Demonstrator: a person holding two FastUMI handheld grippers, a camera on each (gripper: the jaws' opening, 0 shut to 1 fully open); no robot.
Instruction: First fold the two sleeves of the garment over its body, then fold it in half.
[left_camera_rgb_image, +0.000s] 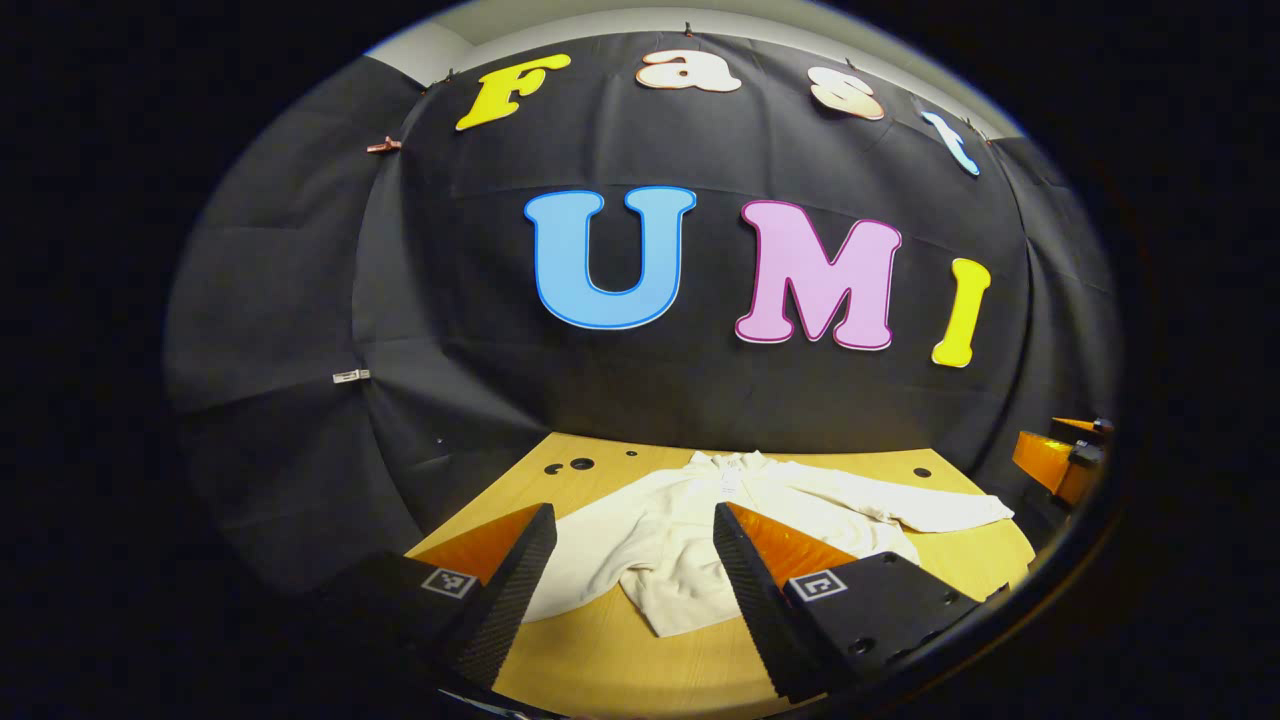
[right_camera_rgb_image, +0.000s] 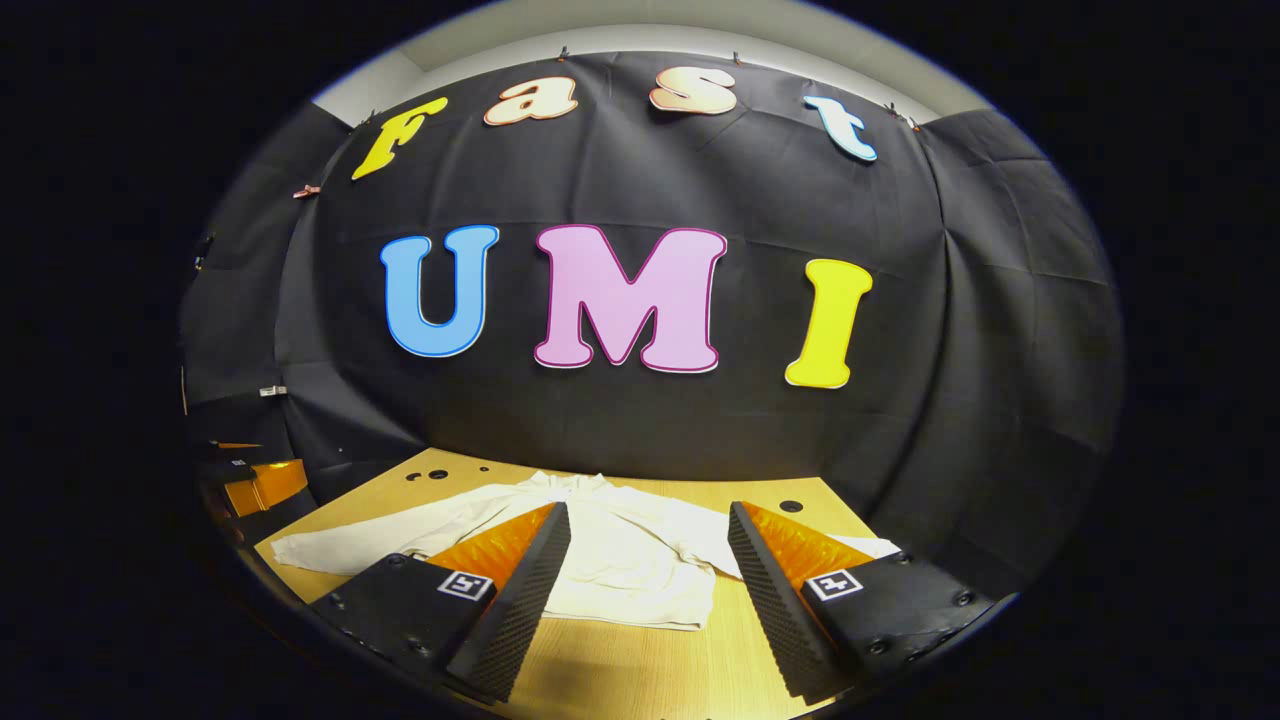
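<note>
A cream long-sleeved garment (left_camera_rgb_image: 690, 545) is lying spread out on the wooden tabletop (left_camera_rgb_image: 650, 660), with its collar (left_camera_rgb_image: 730, 462) pointing toward the black cloth wall and its hem toward the camera. In the left gripper view, one sleeve (left_camera_rgb_image: 920, 508) is stretching out flat to the right, well away from the body of the garment, so it is not folded over yet. The left tongs (left_camera_rgb_image: 625, 590) are hanging above the near edge of the tabletop with the two fingers standing wide apart, and they are gripping nothing; the garment is showing in the gap between them. At the far right edge of this view, a part of the other gripper is appearing. In the right gripper view, the garment (right_camera_rgb_image: 625, 560) is lying in the same way, and its other sleeve (right_camera_rgb_image: 350, 540) is reaching out to the left. The right tongs (right_camera_rgb_image: 640, 590) are also spread wide and are holding nothing, above the tabletop (right_camera_rgb_image: 620, 660) in front of the hem.
</note>
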